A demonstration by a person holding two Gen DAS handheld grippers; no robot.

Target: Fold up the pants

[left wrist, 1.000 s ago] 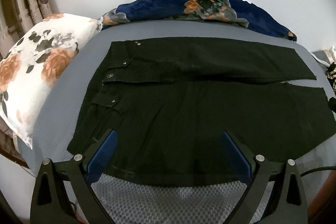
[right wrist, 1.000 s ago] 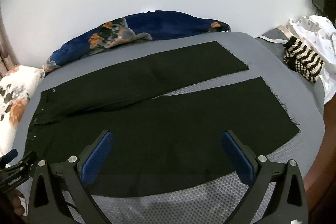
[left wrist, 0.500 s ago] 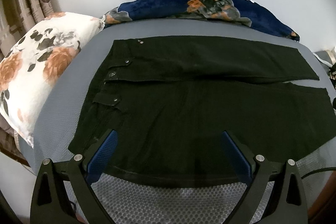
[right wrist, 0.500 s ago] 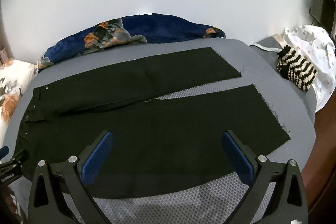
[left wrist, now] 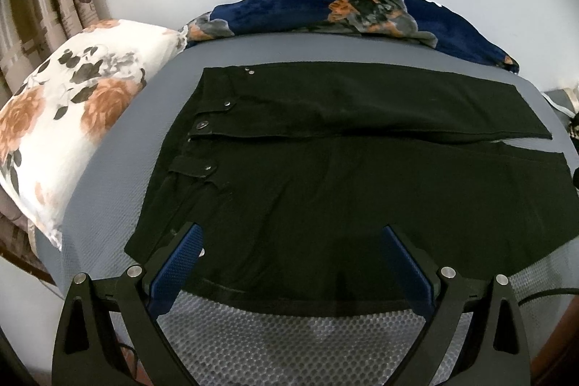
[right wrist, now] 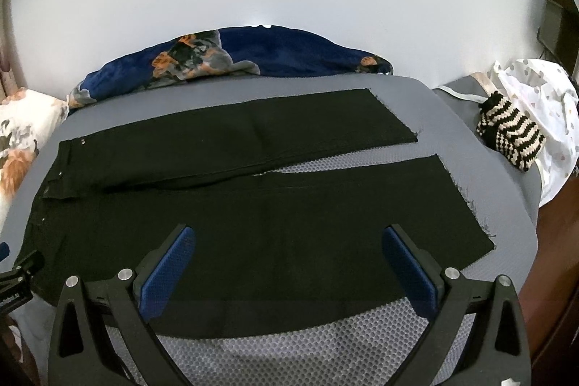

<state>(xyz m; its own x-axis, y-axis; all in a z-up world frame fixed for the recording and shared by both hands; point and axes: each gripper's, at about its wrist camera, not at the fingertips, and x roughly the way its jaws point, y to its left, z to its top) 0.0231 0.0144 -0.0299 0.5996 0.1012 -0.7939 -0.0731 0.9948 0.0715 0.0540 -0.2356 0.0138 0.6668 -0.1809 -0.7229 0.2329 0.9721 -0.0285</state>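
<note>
1. The bed point(right wrist: 481, 169) is gray, and the black pants point(left wrist: 362, 190) lie flat on it, both legs side by side with the waist by the flowered pillow point(left wrist: 72, 118).
2. I see no fold yet, so all the folding looks still to do.
3. The left gripper point(left wrist: 289, 259) hovers at the near edge, jaws wide apart, holding nothing.
4. The right gripper point(right wrist: 289, 259) does the same, jaws apart.

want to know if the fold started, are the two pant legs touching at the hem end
Apart. In the right wrist view a wedge of grey mesh mattress shows between the far leg and near leg toward the hems.
</note>
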